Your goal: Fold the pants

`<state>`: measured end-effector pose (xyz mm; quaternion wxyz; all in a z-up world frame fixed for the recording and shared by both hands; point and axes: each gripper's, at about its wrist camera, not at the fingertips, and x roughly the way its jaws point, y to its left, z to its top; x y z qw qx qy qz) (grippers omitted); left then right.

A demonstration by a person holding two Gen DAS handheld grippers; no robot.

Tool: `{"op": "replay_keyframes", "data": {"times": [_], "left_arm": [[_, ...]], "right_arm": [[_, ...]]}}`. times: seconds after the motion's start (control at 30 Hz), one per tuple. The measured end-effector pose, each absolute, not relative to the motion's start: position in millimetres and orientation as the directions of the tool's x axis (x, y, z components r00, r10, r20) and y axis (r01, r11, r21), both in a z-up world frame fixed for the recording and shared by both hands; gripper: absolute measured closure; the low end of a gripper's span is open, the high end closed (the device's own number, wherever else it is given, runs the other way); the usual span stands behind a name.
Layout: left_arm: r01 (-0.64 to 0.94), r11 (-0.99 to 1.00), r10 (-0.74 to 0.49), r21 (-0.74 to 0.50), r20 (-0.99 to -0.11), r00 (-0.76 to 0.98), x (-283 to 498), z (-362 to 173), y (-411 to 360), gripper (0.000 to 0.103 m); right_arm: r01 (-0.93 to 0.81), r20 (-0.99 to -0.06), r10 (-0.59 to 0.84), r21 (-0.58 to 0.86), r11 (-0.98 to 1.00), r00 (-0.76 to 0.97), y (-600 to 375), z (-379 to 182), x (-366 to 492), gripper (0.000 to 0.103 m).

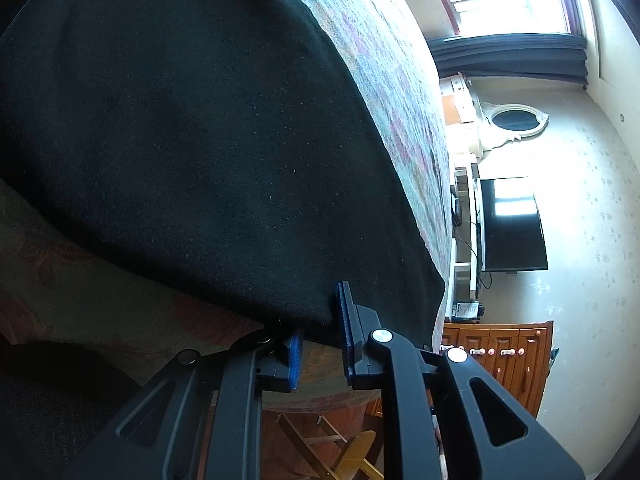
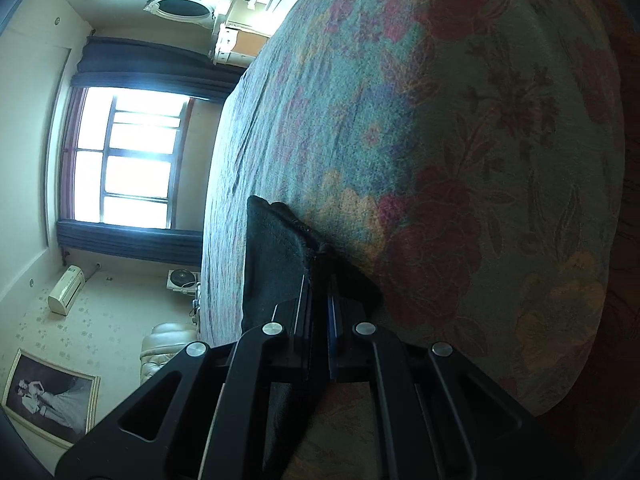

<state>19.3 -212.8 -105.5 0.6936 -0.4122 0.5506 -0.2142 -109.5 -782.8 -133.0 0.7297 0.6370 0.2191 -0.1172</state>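
Note:
Black pants [image 1: 192, 152] lie spread on a floral bedspread [image 1: 384, 64] and fill most of the left wrist view. My left gripper [image 1: 320, 324] is open, its blue-padded jaws on either side of the pants' near hem edge, one pad under the cloth. In the right wrist view my right gripper [image 2: 318, 284] is shut on a corner of the black pants [image 2: 276, 240], which stands up from the bedspread [image 2: 440, 140] between the jaws.
The bed edge runs along the room side in both views. Beyond it are a window with dark curtains [image 2: 132, 156], a TV [image 1: 512, 224], a wooden dresser [image 1: 500, 352], a wooden stool [image 1: 344, 452] and a leather armchair [image 2: 168, 348].

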Motion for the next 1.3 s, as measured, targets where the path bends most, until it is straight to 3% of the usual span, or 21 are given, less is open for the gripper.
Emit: {"op": "replay_keyframes", "data": {"times": [0.17,0.3,0.37,0.4,0.43,0.5,0.57,0.7,0.8,0.97,1.07,1.3], "left_arm": [[-0.127,0.598,-0.747,-0.792,-0.607,0.271,13,-97,-217,0.085],[-0.127,0.584,-0.778,-0.802,-0.597,0.194,3,-91,-226,0.073],[-0.097,0.578,-0.795,-0.81,-0.586,0.157,-2,-86,-232,0.073],[-0.072,0.581,-0.799,-0.811,-0.585,0.139,-4,-82,-235,0.069],[-0.037,0.582,-0.804,-0.812,-0.582,0.122,-6,-77,-238,0.063],[0.055,0.588,-0.807,-0.807,-0.579,0.12,-7,-64,-243,0.037],[0.164,0.602,-0.797,-0.782,-0.575,0.185,-7,-44,-239,0.027],[0.39,0.651,-0.759,-0.652,-0.563,0.327,4,-5,-218,0.022],[0.439,0.694,-0.72,-0.571,-0.555,0.417,18,12,-183,0.019],[0.305,0.773,-0.627,-0.557,-0.591,0.507,47,7,-97,0.019],[0.198,0.801,-0.57,-0.566,-0.616,0.543,59,2,-42,0.019],[0.038,0.829,-0.466,-0.558,-0.651,0.6,70,1,79,0.019]], "right_arm": [[0.437,-0.453,0.119,0.888,0.142,0.883,-787,-135,-116,0.095],[0.445,-0.46,0.09,0.884,0.144,0.884,-800,-128,-131,0.089],[0.466,-0.475,0.027,0.872,0.153,0.88,-812,-119,-143,0.066],[0.467,-0.473,0.004,0.87,0.16,0.881,-819,-114,-148,0.061],[0.468,-0.478,0.018,0.866,0.173,0.878,-827,-110,-146,0.045],[0.434,-0.456,0.073,0.877,0.208,0.887,-840,-103,-138,0.039],[0.386,-0.437,0.15,0.88,0.277,0.887,-849,-95,-119,0.031],[0.324,-0.451,0.3,0.863,0.388,0.841,-853,-87,-76,0.029],[0.323,-0.492,0.359,0.839,0.437,0.793,-853,-90,-51,0.029],[0.336,-0.513,0.405,0.837,0.432,0.757,-841,-103,-45,0.029],[0.287,-0.471,0.529,0.873,0.394,0.706,-829,-113,-37,0.021],[0.27,-0.444,0.627,0.894,0.357,0.64,-839,-110,-43,0.02]]}}
